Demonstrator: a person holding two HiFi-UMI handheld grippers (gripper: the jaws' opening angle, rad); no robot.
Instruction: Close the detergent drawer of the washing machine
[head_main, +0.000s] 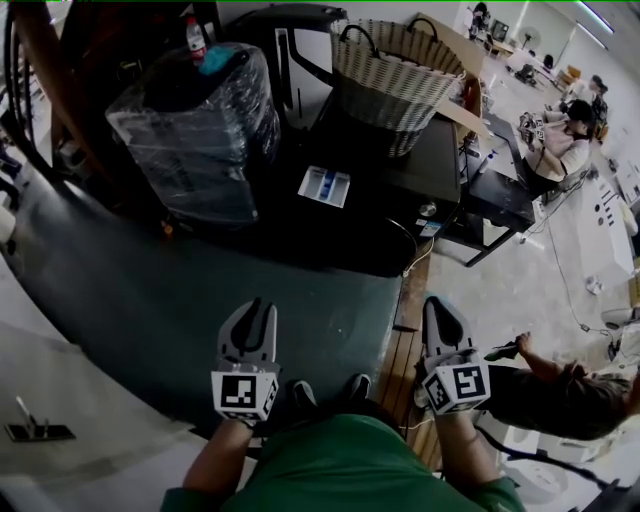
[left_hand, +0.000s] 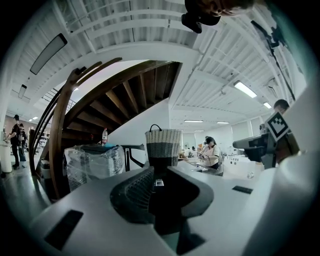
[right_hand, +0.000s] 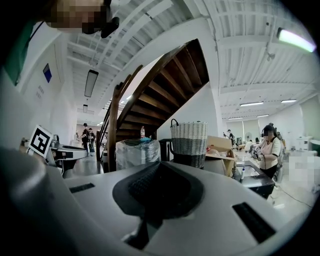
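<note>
Detergent drawer shows in no view; likely a light, stiff plastic slide best pushed flat on its front, with the left claw (head_main: 257, 305) slightly parted and empty, the right claw (head_main: 438, 302) pressed together.

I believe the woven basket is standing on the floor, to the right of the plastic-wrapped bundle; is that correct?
Not quite. The woven basket does stand to the right of the plastic-wrapped bundle, but it rests on top of the black unit, not on the floor. The head view shows this.
</note>
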